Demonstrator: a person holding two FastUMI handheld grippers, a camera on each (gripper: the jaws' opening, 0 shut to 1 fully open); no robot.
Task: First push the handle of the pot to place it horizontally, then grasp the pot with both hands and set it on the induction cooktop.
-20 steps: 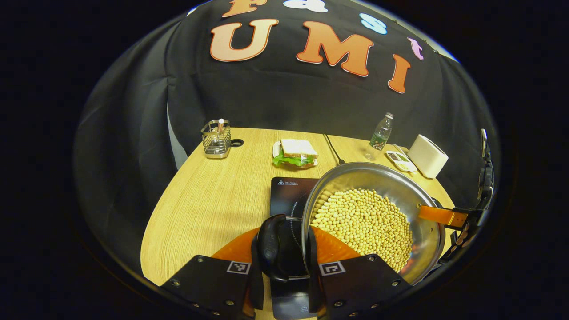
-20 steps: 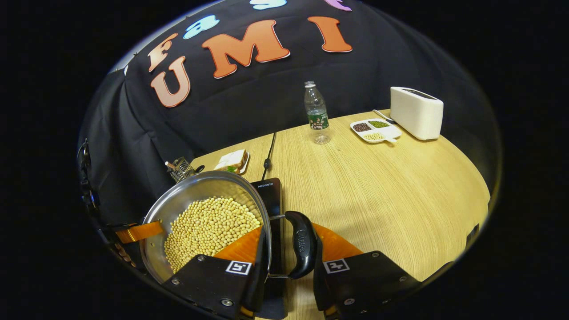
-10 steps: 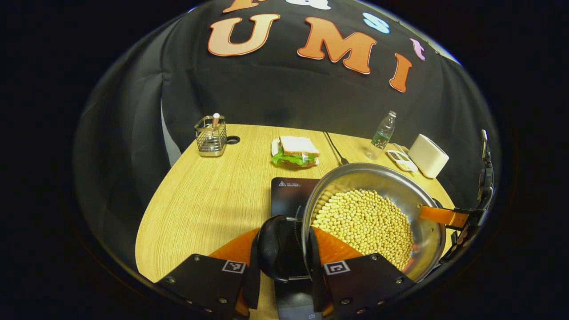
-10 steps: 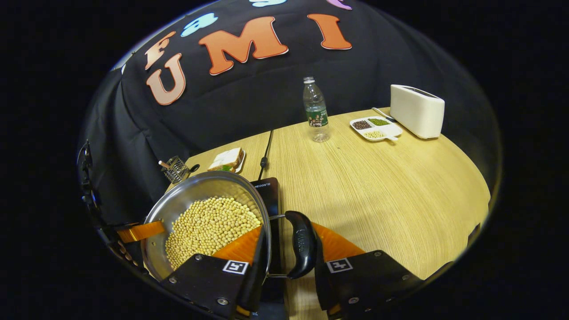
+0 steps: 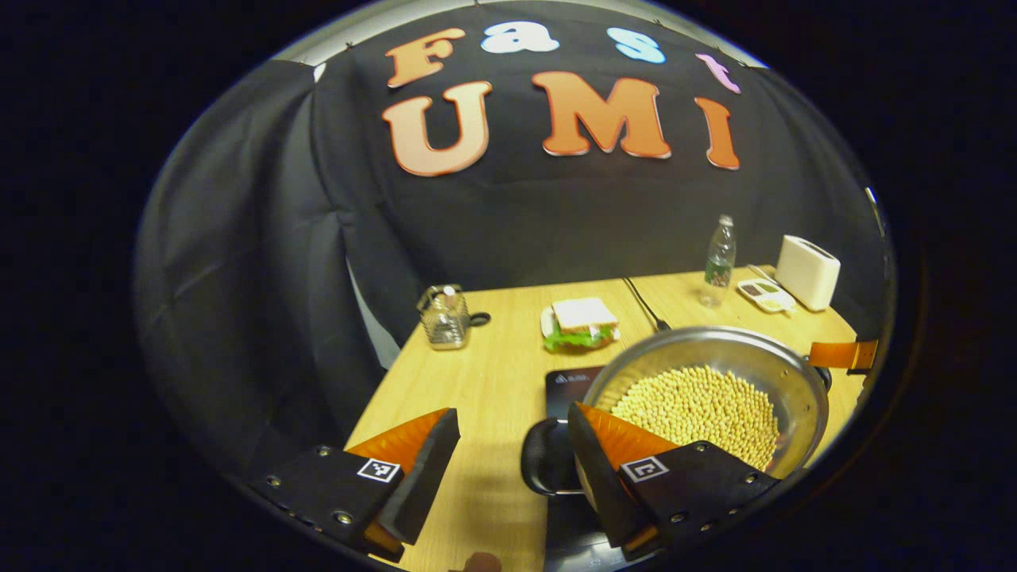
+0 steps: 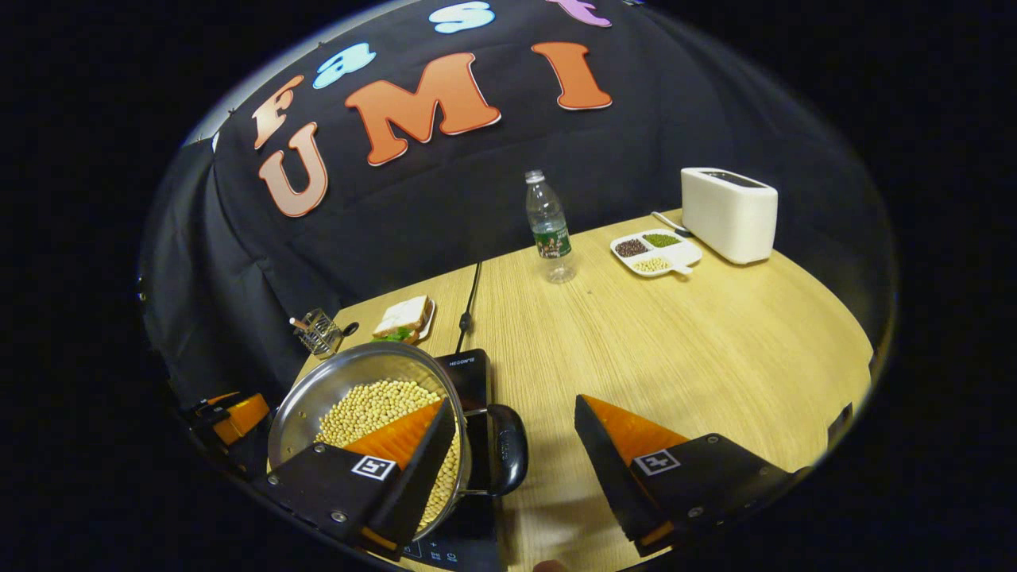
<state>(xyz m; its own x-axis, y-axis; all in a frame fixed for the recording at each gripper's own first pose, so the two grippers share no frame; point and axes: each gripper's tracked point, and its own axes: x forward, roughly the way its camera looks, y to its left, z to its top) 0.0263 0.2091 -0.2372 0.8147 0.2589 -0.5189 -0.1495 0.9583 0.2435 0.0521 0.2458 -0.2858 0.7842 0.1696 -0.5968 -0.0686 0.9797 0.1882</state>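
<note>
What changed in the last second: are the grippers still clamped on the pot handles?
No. Both the left gripper and right gripper opened and let go of the handles; the pot of beans sits on the induction cooktop. Sandwich, bottle and toaster stayed put.

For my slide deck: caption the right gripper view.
Open right tool beside the bean-filled pot resting on the cooktop.

A staged kitchen booth is showing here: black cloth is hanging as the wall behind a pale wooden bench. Beyond the fingers, kitchen goods are sitting on it: a white toaster, a divided dish of beans, a water bottle, a sandwich, a wire utensil holder and an induction cooktop.
</note>
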